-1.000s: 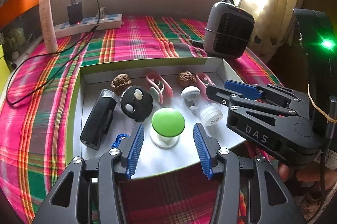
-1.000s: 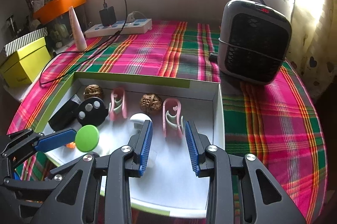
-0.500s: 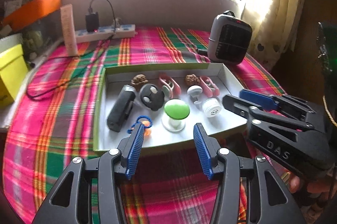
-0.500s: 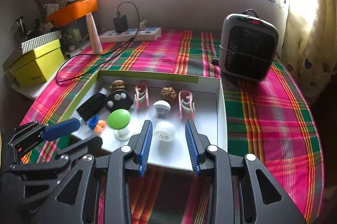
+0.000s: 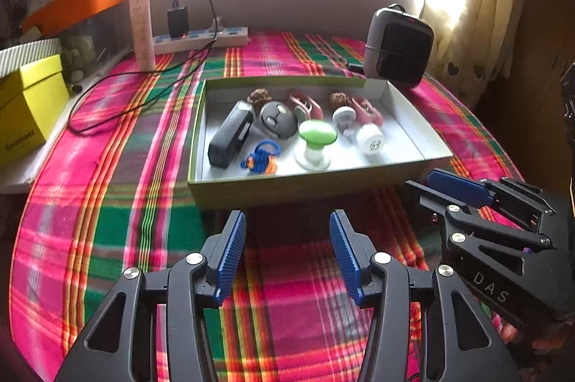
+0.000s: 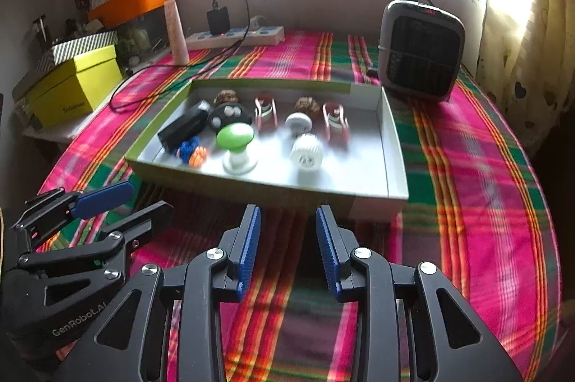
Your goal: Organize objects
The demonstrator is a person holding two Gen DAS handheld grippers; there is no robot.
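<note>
A shallow box with a green rim (image 5: pixel 196 145) (image 6: pixel 391 145) sits on the plaid cloth. It holds a green-topped white knob (image 5: pixel 316 136) (image 6: pixel 235 137), a black case (image 5: pixel 231 134), a round dark object (image 5: pixel 276 119), a blue and orange cord bundle (image 5: pixel 260 161), a white ribbed cap (image 5: pixel 370 139) (image 6: pixel 306 152), a white knob (image 5: pixel 344 116), two walnuts and two pink clips. My left gripper (image 5: pixel 287 238) is open and empty, in front of the box. My right gripper (image 6: pixel 287 233) is open and empty, in front of the box; it also shows at the right of the left wrist view (image 5: pixel 435 191).
A grey heater (image 5: pixel 399 46) (image 6: pixel 420 49) stands behind the box at the right. A power strip (image 5: pixel 201 38) with a charger and cable lies at the back. A cream tube (image 5: pixel 142 31) stands beside it. A yellow box (image 5: pixel 27 103) sits off the table's left edge.
Both grippers have pulled back from over the box toward the near edge of the table. Both stay open and empty. The objects in the box have not moved.
</note>
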